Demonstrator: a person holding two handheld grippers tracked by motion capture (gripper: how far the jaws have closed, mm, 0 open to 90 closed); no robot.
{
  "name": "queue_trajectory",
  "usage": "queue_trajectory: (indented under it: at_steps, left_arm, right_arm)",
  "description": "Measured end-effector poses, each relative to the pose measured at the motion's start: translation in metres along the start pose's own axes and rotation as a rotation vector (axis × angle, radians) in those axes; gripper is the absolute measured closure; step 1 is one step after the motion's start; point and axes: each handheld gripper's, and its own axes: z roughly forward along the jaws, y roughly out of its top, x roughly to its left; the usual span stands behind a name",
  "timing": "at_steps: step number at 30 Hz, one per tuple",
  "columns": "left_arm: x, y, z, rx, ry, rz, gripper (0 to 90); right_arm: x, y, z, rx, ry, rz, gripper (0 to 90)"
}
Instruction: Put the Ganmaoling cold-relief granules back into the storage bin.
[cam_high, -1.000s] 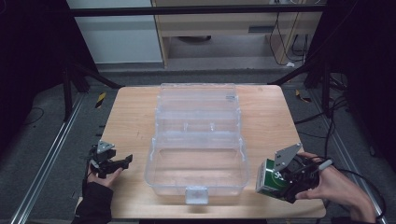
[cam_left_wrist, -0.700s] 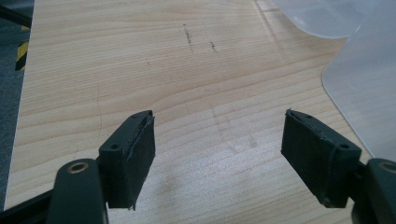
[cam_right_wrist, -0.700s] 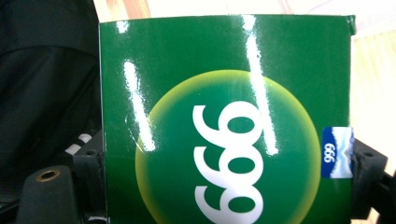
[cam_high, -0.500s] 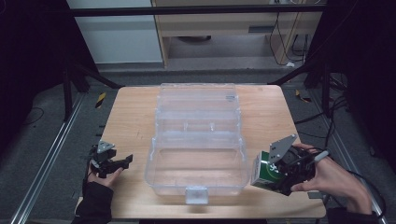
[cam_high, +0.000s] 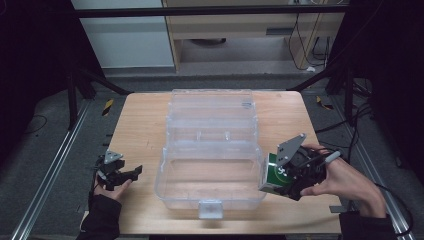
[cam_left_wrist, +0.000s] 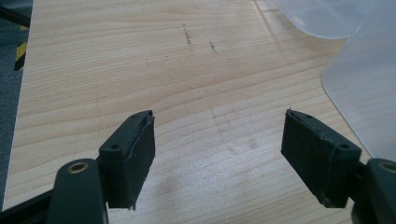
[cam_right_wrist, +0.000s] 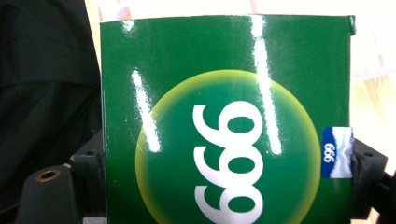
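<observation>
1. So the right gripper (cam_high: 280, 181) is clenched on a green box (cam_high: 274, 175), glossy green carton with a yellow-green circle and white "999" print on the face. In the right gripper view the box (cam_right_wrist: 224, 121) sits squarely between the two black jaws, pads pressing on both side edges.

2. What's changed: compared with a second ago, the box is higher and closer in to the clear plastic case (cam_high: 210, 165). Back then it was lower, near the counter's front right corner; now it's tilted and right up against the right end of the case's front tray, about level with the rim. Can't tell if it's actually touching the wall or just beside it.

3. The case itself hasn't budged. It's open, lid laid back toward the far side, front tray looks empty, white latch at the front edge.

4. The left gripper (cam_high: 120, 172) is in the same spot as before, near the left front of the wooden counter (cam_high: 140, 125), well apart from the case. In the left gripper view its jaws stand wide apart with nothing between them, just bare wood and a corner of the clear case off to the right.

5. My read: this is a carry toward the case, so the box is probably headed into that front tray. It's not over the rim yet, so it still needs to go up and across before letting go.
</observation>
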Motion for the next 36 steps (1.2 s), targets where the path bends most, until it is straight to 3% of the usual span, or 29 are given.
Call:
queue_trajectory:
  at_steps: [26,36]
  left_arm:
    - [0.001,0.0,0.0,-0.004,-0.001,-0.004,25.6]
    - [0.001,0.001,-0.001,-0.004,0.0,-0.001,25.5]
  right_arm:
    - [-0.009,0.038,0.023,-0.015,0.024,-0.049,16.1]
    - [-0.014,0.045,0.035,-0.028,0.02,-0.041,16.0]
